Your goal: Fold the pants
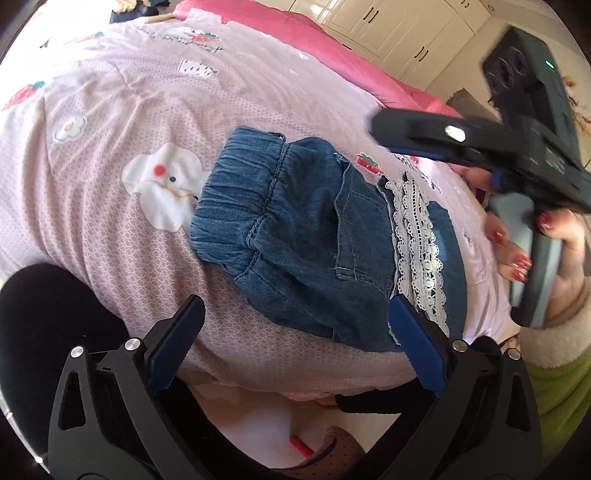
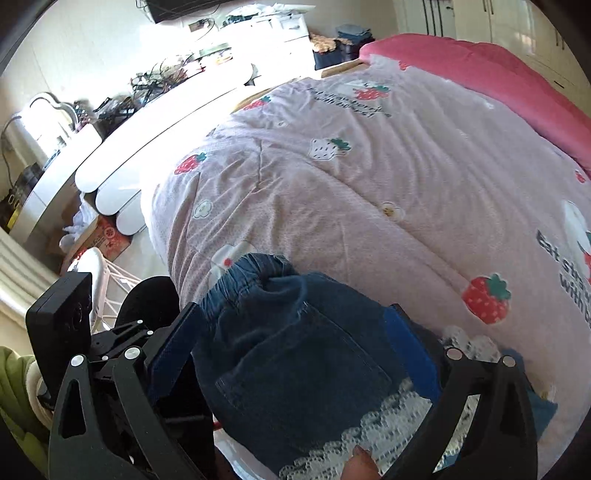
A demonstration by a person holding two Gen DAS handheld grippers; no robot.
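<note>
Small blue denim pants (image 1: 306,236) with white lace trim (image 1: 417,251) lie folded on the pink quilt (image 1: 110,184) near its front edge, elastic waistband to the left. My left gripper (image 1: 295,325) is open and empty, just in front of the pants. My right gripper (image 1: 391,133) hovers above and to the right of the pants in the left wrist view; its jaws are blurred there. In the right wrist view the right gripper (image 2: 295,325) is open, its fingers straddling the pants (image 2: 295,354) without clamping them.
The quilt (image 2: 369,166) has strawberry and bunny prints; a darker pink blanket (image 2: 498,77) lies at the far side. White wardrobes (image 1: 399,29) stand behind. A cluttered white desk (image 2: 110,122) and a stool (image 2: 96,273) stand left of the bed.
</note>
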